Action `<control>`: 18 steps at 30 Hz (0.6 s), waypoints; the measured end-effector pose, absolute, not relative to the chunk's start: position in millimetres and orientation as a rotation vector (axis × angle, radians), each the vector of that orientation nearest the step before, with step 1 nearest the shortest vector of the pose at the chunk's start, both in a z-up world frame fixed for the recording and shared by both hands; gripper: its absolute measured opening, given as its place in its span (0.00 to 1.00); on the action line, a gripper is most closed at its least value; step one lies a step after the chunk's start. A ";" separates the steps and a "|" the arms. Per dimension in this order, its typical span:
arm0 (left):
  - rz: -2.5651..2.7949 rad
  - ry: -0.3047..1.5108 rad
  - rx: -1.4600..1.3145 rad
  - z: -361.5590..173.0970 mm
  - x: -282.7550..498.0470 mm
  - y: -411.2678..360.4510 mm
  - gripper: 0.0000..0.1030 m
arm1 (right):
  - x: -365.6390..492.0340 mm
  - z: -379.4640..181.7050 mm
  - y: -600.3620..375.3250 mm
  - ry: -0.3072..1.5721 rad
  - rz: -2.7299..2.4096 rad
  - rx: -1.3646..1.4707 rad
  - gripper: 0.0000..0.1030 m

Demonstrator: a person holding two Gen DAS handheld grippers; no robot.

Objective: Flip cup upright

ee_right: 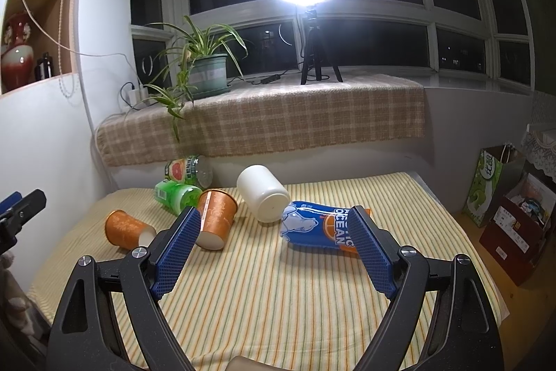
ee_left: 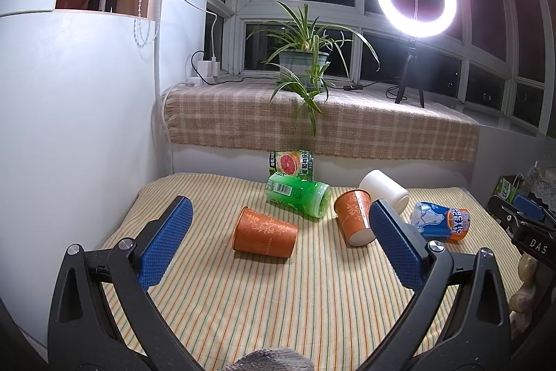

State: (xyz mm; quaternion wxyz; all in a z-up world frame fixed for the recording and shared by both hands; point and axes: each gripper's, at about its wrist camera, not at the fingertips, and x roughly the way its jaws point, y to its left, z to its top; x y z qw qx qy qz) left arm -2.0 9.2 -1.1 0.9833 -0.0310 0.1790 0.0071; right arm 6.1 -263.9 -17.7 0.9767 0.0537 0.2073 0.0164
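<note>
Left claw [ee_left: 281, 242] stood wide open and held nothing, hovering over the striped cloth [ee_left: 278, 301]. Near cup [ee_left: 264, 233], orange paper, lay on its side just ahead of the claw and between its blue pads [ee_left: 166, 242], nearer the left one, not touching either. Second orange cup [ee_left: 354, 218] lay on its side just beyond the right pad, which hid part of it, white base toward the camera. Green bottle [ee_left: 299, 197] lay ahead of centre, touching or nearly touching the second cup. White cup [ee_left: 384, 190] lay on its side behind the second cup. Blue can [ee_left: 441, 221] lay right of the right pad. Right claw [ee_right: 274, 247] was also wide open and empty. From it, the can [ee_right: 312, 228] lay ahead between the pads, close to the right one; the white cup [ee_right: 264, 193] lay just beyond, its base touching the can's end. The second cup [ee_right: 215, 218] lay just past the left pad; the near cup [ee_right: 127, 230] lay well left of the claw.
</note>
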 end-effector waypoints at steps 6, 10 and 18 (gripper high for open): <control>0.014 0.360 -0.062 -1.1 -1.9 9.1 1.00 | 8.1 -17.6 -260.8 0.423 0.037 0.107 0.84; 0.015 0.361 -0.063 -3.2 -3.8 8.5 1.00 | 9.6 -18.1 -259.3 0.429 0.041 0.105 0.84; 0.016 0.361 -0.064 -7.3 -4.3 12.1 1.00 | 12.5 -18.5 -255.7 0.434 0.052 0.101 0.84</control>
